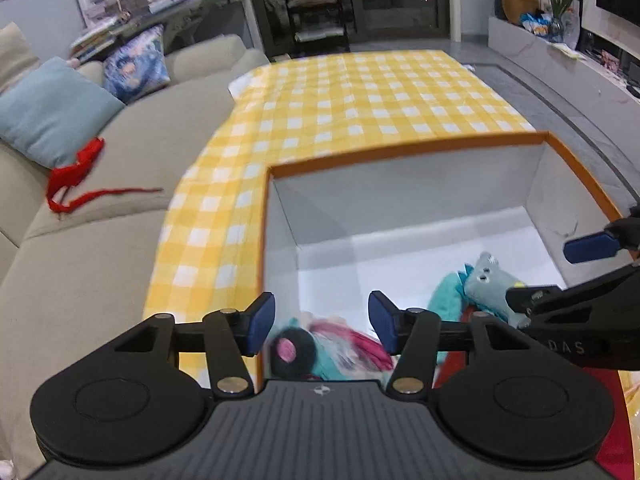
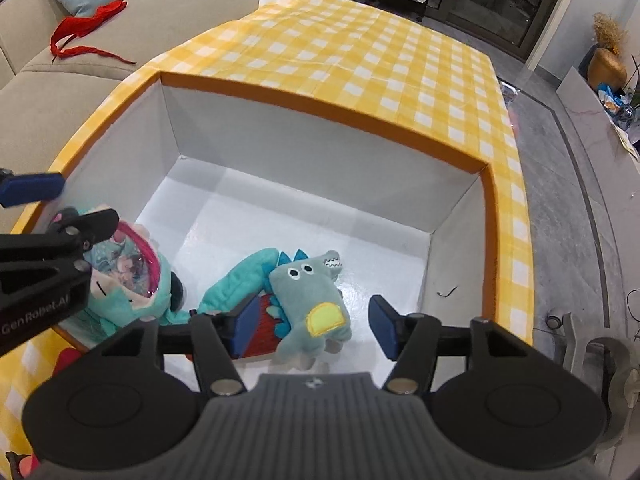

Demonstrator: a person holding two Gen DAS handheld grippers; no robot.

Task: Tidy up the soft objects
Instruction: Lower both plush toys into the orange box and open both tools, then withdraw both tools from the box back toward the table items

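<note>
An orange-rimmed box point(image 1: 400, 152) point(image 2: 320, 104) with white walls stands on the yellow checked cloth. Inside, a grey-blue plush animal point(image 2: 312, 300) point(image 1: 490, 280) with a yellow belly patch lies on a teal and red soft piece point(image 2: 236, 280). My right gripper point(image 2: 314, 328) point(image 1: 560, 272) hangs open just above it, the pads not touching the plush. In the box's near left corner lies a teal plush with pink and black parts point(image 1: 320, 344) point(image 2: 128, 272). Over it my left gripper point(image 1: 322, 326) point(image 2: 64, 204) is open and holds nothing.
A beige sofa point(image 1: 120, 200) lies to the left with a light blue cushion point(image 1: 52, 116) and a red ribbon point(image 1: 76, 172) point(image 2: 88, 24). The yellow checked cloth point(image 1: 360, 100) stretches beyond the box. A grey counter point(image 1: 560, 60) runs along the right.
</note>
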